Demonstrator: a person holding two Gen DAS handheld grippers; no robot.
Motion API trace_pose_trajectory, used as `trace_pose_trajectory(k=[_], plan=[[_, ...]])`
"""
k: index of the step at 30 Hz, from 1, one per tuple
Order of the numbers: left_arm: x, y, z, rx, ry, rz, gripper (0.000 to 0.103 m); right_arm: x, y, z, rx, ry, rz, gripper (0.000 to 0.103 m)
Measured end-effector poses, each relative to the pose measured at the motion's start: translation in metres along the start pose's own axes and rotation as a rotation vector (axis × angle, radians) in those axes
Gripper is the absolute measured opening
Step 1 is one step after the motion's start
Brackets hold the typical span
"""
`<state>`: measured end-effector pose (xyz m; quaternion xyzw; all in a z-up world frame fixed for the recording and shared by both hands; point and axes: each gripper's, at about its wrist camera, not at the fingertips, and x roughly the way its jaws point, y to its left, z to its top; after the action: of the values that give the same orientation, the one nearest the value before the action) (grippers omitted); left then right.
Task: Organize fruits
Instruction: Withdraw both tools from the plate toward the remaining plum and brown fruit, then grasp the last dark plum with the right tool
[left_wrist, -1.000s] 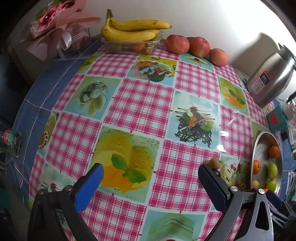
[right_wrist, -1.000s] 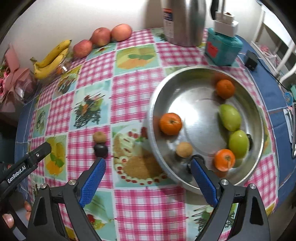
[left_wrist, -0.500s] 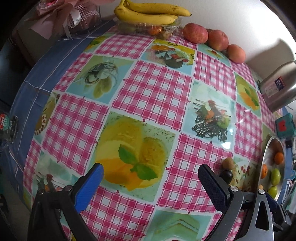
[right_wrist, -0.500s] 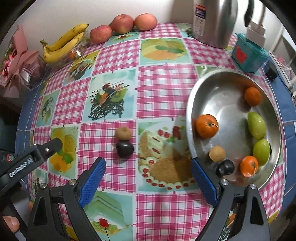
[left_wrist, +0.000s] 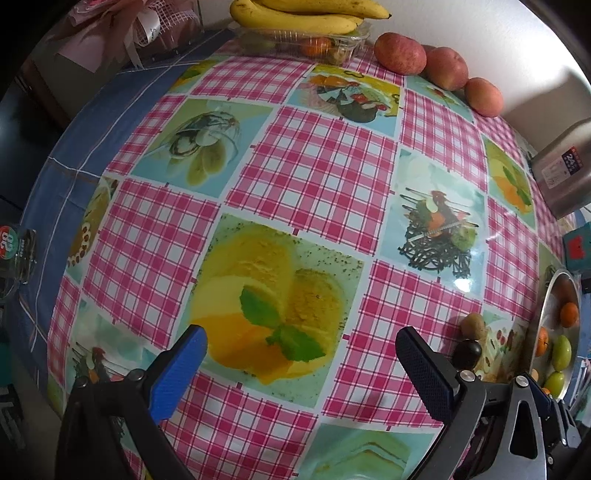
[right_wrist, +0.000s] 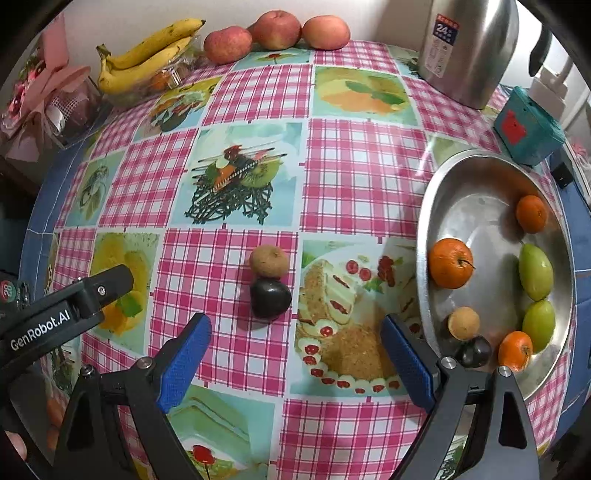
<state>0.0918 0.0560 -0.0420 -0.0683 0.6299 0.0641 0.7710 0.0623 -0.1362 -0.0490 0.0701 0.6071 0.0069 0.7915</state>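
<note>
- Dark fruit (right_wrist: 270, 297) beside the metal bowl (right_wrist: 424, 236) now sits ahead of the right gripper (right_wrist: 295, 354), which has swung over from the bowl.
- Both grippers gape empty, left gripper (left_wrist: 301, 363) included; a pickup looks next.

A home dining spot, by every sign. The surface (right_wrist: 354, 177) wears a glossy pink-check oilcloth printed with desserts and fruit, over a blue cloth showing at its edges. Along the far edge, against a plain white wall: bananas (right_wrist: 147, 55) on a clear plastic tray, then three apples (right_wrist: 277, 29) in a row. At the far right corner stands a steel thermos pot (right_wrist: 469, 51), a small teal box (right_wrist: 528, 127) beside it. A wrapped pink bouquet (right_wrist: 40, 99) sits at the far left corner. A steel basin (right_wrist: 476, 206) of fruit lies at the right edge.
</note>
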Motion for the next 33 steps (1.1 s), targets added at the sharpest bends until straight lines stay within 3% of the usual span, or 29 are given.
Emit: trace_pose_trajectory(k=[16,18,25,33], plan=[[0.03,-0.003,0.005,0.022,0.044,0.015,0.103,0.027,-0.001,0.003,-0.012,0.037,0.005,0.088],[0.03,-0.004,0.005,0.025,0.043,0.016,0.103,0.03,0.001,0.002,-0.019,0.045,0.016,0.074],[0.027,-0.007,0.005,0.035,0.042,0.018,0.103,0.036,0.012,0.0,-0.031,0.046,0.027,0.063],[0.025,-0.012,0.004,0.048,0.04,0.02,0.103,0.033,0.018,0.001,-0.033,0.041,0.054,0.039]])
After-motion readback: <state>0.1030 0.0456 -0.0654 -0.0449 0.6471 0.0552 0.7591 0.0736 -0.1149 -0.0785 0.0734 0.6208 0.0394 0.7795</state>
